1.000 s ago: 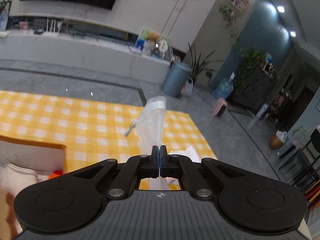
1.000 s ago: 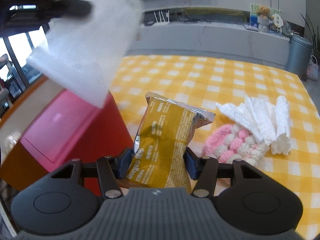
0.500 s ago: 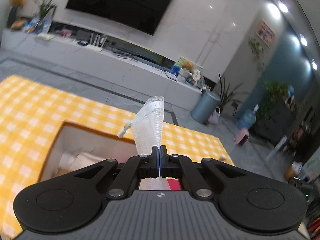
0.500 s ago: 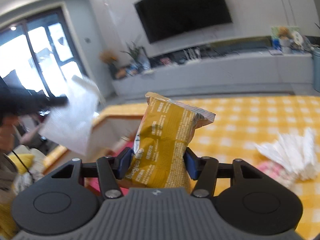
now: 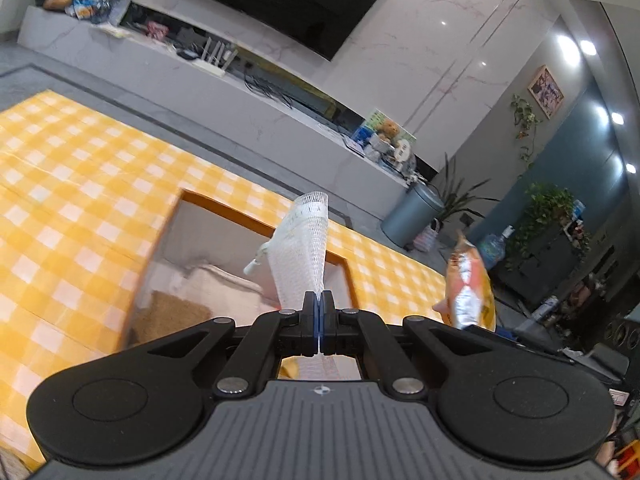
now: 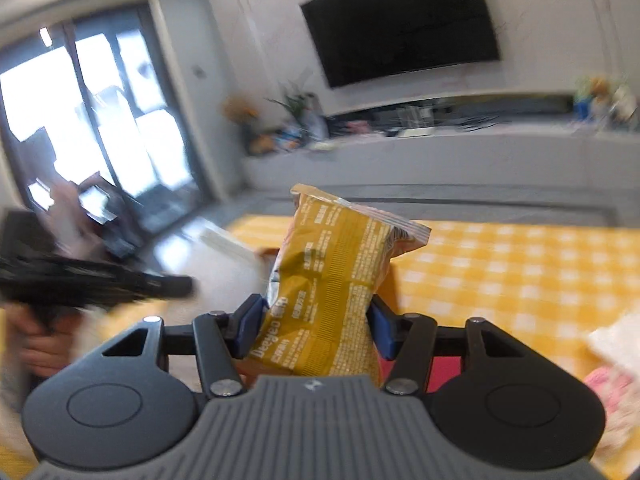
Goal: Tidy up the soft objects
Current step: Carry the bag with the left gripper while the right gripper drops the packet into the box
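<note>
My left gripper [image 5: 319, 300] is shut on a white mesh cloth [image 5: 302, 254] that stands up from its jaws. It hangs over an orange-rimmed storage box [image 5: 256, 228] on the yellow checked tablecloth [image 5: 72, 208]; folded pale cloths [image 5: 216, 284] lie inside. My right gripper [image 6: 316, 320] is shut on a golden snack bag [image 6: 336, 280], held in the air. That same snack bag [image 5: 466, 288] shows at the right of the left wrist view. The left gripper [image 6: 176, 282] appears blurred at the left of the right wrist view.
A pink knitted item [image 6: 612, 384] and white cloths [image 6: 616, 336] lie at the right on the tablecloth [image 6: 520, 272]. A person's hand [image 6: 44, 344] holds the left tool. A long TV console [image 5: 240, 92] and a grey bin [image 5: 412, 216] stand beyond the table.
The left gripper carried the mesh cloth leftward and down, from the table's right end to over the box. The right gripper rose and swung left with the snack bag, leaving the pink item low right.
</note>
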Action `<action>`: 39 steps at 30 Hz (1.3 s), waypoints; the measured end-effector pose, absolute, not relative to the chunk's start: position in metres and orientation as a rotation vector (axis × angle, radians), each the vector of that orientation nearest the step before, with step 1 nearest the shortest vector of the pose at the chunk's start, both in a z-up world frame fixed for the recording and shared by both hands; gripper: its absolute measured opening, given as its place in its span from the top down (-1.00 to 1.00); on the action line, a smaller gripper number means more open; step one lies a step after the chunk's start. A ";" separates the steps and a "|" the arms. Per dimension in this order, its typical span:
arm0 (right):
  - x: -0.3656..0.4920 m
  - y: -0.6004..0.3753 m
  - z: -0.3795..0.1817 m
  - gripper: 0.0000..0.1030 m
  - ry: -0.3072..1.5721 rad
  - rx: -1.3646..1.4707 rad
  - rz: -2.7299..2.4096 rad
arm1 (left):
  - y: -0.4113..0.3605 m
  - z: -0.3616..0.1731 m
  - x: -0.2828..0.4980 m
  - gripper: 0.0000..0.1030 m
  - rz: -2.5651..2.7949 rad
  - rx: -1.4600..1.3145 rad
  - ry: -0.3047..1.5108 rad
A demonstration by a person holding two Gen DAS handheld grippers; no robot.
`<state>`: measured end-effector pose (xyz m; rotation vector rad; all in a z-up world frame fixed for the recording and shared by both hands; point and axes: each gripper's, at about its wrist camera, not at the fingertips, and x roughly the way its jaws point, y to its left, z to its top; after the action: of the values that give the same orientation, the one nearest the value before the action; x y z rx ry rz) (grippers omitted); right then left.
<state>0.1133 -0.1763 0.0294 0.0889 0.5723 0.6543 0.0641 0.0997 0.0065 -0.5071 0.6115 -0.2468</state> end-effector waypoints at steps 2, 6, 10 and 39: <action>0.113 -0.149 0.027 -0.09 0.581 -0.007 0.585 | 0.107 0.004 0.058 1.00 -0.231 -0.504 0.610; 0.127 -0.103 0.016 -0.09 0.622 -0.079 0.591 | 0.124 -0.006 0.057 1.00 -0.247 -0.556 0.636; 0.142 -0.066 0.003 -0.09 0.670 -0.133 0.615 | 0.133 -0.016 0.059 1.00 -0.228 -0.574 0.661; 0.199 0.018 -0.065 -0.86 0.871 -0.499 0.466 | 0.145 -0.021 0.059 0.99 -0.284 -0.621 0.675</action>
<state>0.1995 0.0178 -0.0651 -0.4992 0.8708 0.4663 0.0591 0.1448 -0.0209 -0.6213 0.6753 -0.2836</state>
